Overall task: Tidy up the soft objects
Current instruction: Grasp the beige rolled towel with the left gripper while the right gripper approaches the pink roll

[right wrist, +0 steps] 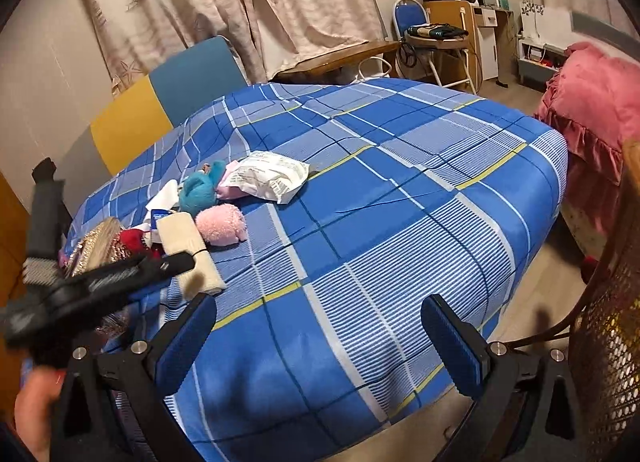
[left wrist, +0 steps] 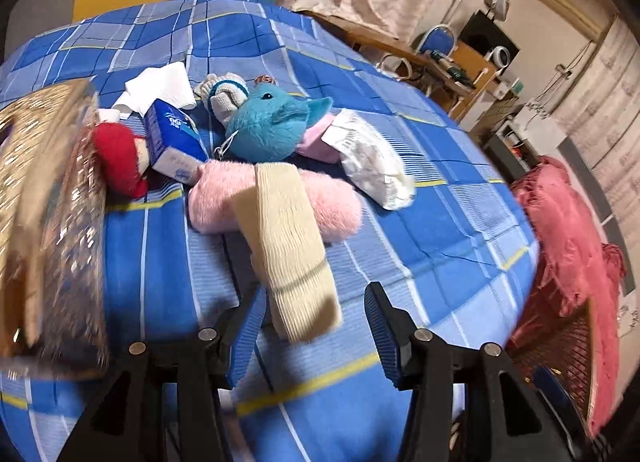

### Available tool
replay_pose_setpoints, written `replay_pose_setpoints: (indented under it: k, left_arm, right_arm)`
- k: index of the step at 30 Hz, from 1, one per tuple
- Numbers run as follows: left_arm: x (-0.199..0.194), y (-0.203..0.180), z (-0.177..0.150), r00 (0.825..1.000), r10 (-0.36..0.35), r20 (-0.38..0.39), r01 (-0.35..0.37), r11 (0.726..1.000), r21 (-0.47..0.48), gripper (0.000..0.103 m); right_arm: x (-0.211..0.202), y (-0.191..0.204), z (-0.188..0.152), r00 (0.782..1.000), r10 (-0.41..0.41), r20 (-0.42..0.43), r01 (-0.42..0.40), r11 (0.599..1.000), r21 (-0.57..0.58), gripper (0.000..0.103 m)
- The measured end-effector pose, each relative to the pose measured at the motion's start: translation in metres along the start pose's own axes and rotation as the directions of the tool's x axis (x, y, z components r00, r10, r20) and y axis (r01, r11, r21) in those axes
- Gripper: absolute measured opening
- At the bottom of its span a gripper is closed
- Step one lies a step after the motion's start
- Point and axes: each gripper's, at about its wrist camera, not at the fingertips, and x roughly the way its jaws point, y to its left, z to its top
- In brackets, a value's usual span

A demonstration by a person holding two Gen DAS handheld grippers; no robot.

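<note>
On the bed's blue checked cover [right wrist: 380,190] the soft things lie in a heap: a cream ribbed cloth [left wrist: 286,246] draped over a pink plush [left wrist: 332,206], a blue plush [left wrist: 268,128] behind them, a red plush [left wrist: 118,154] beside a sparkly gold bag [left wrist: 52,214], and a white packet [left wrist: 372,158]. The left tongs [left wrist: 316,326] stand released, the cloth's near end between their pads. The right tongs [right wrist: 320,346] hang wide apart over bare cover, gripping nothing.

Sock [left wrist: 288,246] across plush roll [left wrist: 276,202], basket [left wrist: 48,222] left, on bed [left wrist: 440,254].
</note>
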Motion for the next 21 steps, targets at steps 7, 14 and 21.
replay_pose_setpoints:
  k: [7, 14, 21]
  left_arm:
    - [0.027, 0.015, 0.006, 0.998, -0.058, -0.02, 0.057, 0.997, -0.045, 0.036]
    - [-0.017, 0.022, -0.012, 0.994, -0.105, 0.021, 0.103, 0.993, 0.053, 0.033]
    - [-0.074, 0.046, -0.046, 0.982, -0.181, 0.057, 0.179, 0.983, 0.028, 0.033]
  right_arm:
    - [0.014, -0.005, -0.001, 0.999, 0.033, -0.041, -0.033, 0.999, 0.009, 0.103]
    - [0.039, 0.006, 0.017, 0.996, 0.037, -0.086, -0.039, 0.999, -0.02, 0.103]
    - [0.082, 0.063, 0.049, 0.994, 0.037, -0.098, -0.063, 0.96, -0.274, 0.103]
